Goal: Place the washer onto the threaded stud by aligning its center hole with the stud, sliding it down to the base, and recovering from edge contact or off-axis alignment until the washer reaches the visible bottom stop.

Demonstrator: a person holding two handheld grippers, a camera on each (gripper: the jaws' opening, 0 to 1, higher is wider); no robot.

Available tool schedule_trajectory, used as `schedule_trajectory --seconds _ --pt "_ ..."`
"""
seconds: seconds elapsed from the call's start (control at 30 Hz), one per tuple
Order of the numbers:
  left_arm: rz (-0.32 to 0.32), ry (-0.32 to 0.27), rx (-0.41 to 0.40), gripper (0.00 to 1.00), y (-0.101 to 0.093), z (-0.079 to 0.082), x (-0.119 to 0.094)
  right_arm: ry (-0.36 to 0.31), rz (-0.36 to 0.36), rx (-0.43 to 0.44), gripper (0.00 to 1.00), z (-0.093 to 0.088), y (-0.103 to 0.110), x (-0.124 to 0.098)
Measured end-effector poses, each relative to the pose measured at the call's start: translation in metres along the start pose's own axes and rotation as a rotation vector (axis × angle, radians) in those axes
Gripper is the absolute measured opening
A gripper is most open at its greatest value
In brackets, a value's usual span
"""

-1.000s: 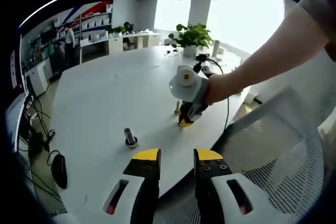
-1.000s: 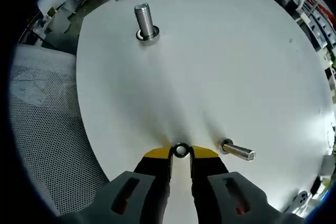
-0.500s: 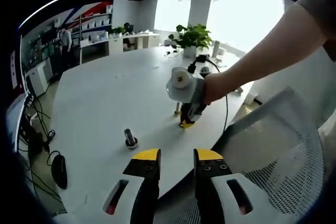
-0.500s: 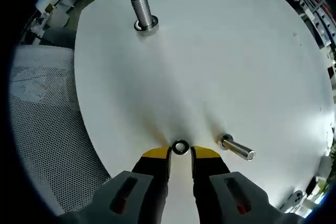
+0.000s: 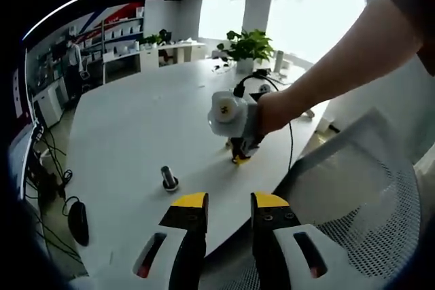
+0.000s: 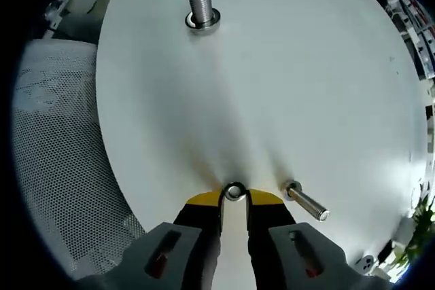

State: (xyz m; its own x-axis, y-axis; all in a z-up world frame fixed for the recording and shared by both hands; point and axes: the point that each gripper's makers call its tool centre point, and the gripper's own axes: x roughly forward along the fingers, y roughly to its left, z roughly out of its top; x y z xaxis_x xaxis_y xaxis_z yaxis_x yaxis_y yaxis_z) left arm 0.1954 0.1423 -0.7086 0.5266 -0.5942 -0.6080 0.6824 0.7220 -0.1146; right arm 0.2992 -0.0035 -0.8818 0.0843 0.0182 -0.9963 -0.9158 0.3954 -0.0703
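Observation:
In the right gripper view my right gripper (image 6: 234,198) is shut on a small steel washer (image 6: 234,191), low over the white table (image 6: 306,86). The threaded stud (image 6: 201,1) stands upright far ahead near the table's edge, with a metal ring at its base. In the left gripper view a hand holds that right gripper (image 5: 239,157) tips-down at the table (image 5: 136,120), right of the small upright stud (image 5: 167,177). My left gripper (image 5: 230,202) hangs open off the table's near edge, nothing between its jaws.
A second bolt (image 6: 306,202) lies on its side just right of the held washer. A grey mesh chair (image 6: 54,154) borders the table edge; the chair (image 5: 353,188) also sits right of my left gripper. A black mouse (image 5: 77,222) and a potted plant (image 5: 248,47) rest on the table.
The right gripper has tilted and shifted slightly left over the table, still holding the washer. The stud now sits a little more to the right in its view. The left gripper is unmoved.

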Motion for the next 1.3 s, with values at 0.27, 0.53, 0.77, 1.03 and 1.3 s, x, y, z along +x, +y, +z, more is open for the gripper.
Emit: schedule_trajectory --seconds 0.27,0.53,0.77,1.03,1.3 --pt "-0.003 -0.006 -0.006 0.23 0.0 0.001 0.0 -0.147 -0.039 0.107 0.14 -0.001 -0.001 -0.003" --pt "-0.003 0.0 -0.007 0.23 0.001 0.0 0.0 -0.211 -0.013 0.208 0.13 -0.005 -0.002 -0.004" --pt "-0.005 0.002 -0.006 0.23 0.0 0.0 0.001 -0.237 -0.02 0.214 0.13 -0.01 -0.006 -0.018" --pt "-0.005 0.005 -0.003 0.23 0.0 0.0 0.001 -0.277 -0.046 0.283 0.13 -0.018 -0.021 -0.033" --pt "-0.013 0.005 -0.004 0.23 -0.001 0.0 0.001 -0.314 -0.095 0.3 0.14 -0.023 -0.039 -0.052"
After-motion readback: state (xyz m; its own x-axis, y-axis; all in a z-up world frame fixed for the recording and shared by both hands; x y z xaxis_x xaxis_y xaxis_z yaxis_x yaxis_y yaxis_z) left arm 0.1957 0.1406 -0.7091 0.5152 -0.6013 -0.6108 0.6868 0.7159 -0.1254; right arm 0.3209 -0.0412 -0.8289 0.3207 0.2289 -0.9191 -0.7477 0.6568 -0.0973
